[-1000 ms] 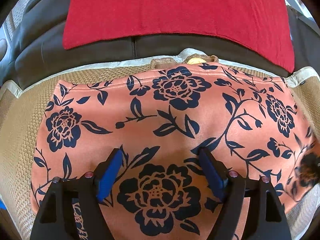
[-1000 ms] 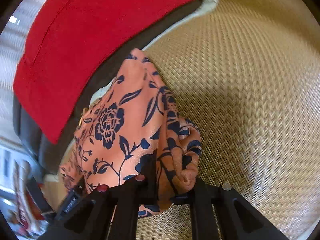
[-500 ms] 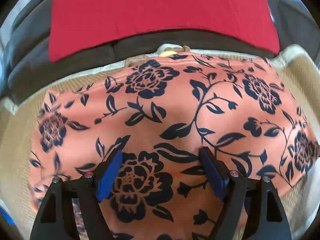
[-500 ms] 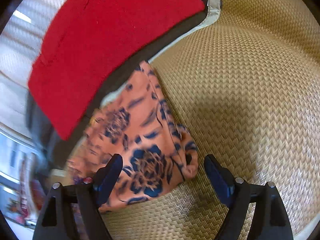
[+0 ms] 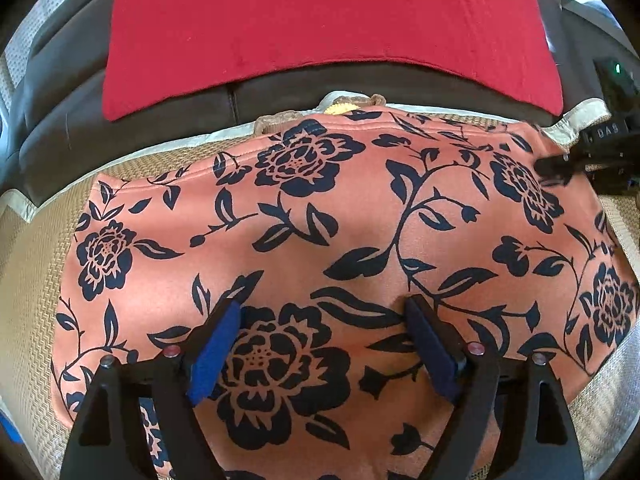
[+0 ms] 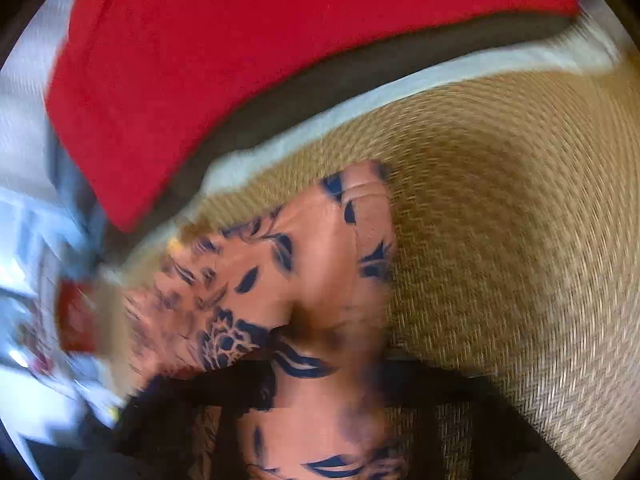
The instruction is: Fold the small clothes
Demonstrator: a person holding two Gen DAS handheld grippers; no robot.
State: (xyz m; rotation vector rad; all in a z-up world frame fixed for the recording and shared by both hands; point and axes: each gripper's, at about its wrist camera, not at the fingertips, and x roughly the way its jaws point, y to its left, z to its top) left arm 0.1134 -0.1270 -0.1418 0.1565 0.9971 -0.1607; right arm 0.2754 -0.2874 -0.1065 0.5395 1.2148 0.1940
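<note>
Garment [image 5: 360, 220] on mat [image 5: 24, 280]

Left wrist view bright and sharp; right wrist view heavily motion-blurred; fisheye edges dark.

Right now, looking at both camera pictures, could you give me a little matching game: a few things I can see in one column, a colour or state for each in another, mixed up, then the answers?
Things:
1. cloth draped over the sofa back
2. flowered garment
3. woven mat
4. left hand-held gripper

Colours or states:
A. tan, with a zigzag weave
B. plain red
C. open over the fabric, with blue pads
D. salmon pink with dark blue flowers

Pairs: 1-B, 2-D, 3-A, 4-C
</note>
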